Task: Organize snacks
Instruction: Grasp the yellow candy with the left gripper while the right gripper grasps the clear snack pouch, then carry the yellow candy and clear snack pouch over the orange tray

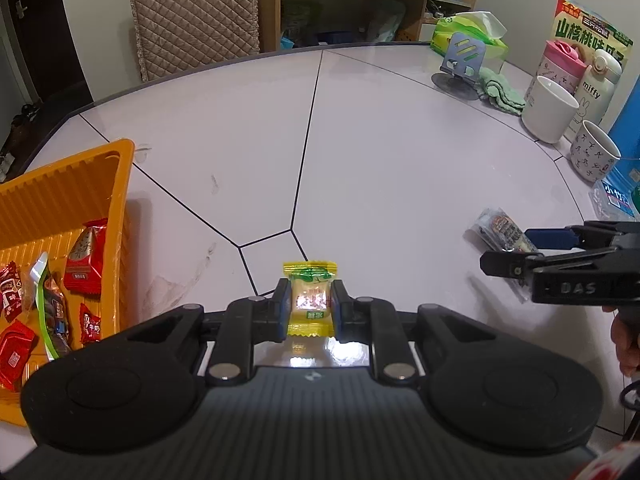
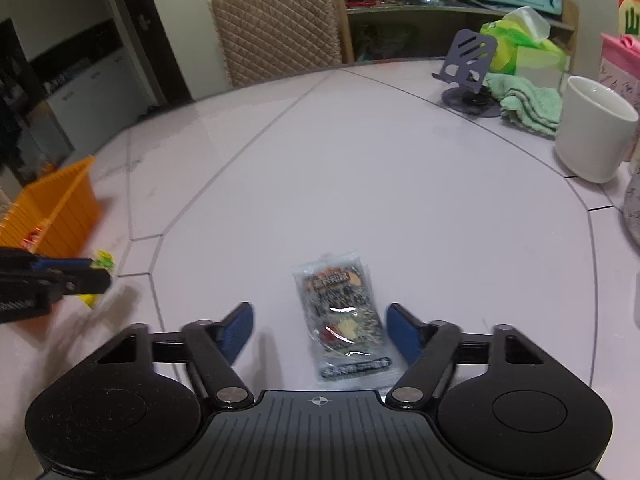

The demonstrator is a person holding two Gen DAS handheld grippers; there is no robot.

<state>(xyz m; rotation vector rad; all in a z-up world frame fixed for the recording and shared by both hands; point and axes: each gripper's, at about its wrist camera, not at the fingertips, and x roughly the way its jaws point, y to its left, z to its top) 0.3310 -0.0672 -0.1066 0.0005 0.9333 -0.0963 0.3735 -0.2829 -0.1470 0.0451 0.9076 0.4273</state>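
Left gripper (image 1: 310, 306): pinching a yellow candy (image 1: 310, 300) above the tabletop (image 1: 380, 152).
Right gripper (image 2: 318, 334): spread, pads either side of a grey snack packet (image 2: 346, 324) lying flat, not pressing it.
Orange tray (image 1: 120, 184): at the tabletop's left edge, holding red wrapped snacks (image 1: 84, 256).
Open room: wide bare middle between tray and packet.
Right edge: white mug (image 2: 592, 132), green cloth (image 2: 528, 106), phone stand (image 2: 468, 68) crowd it.
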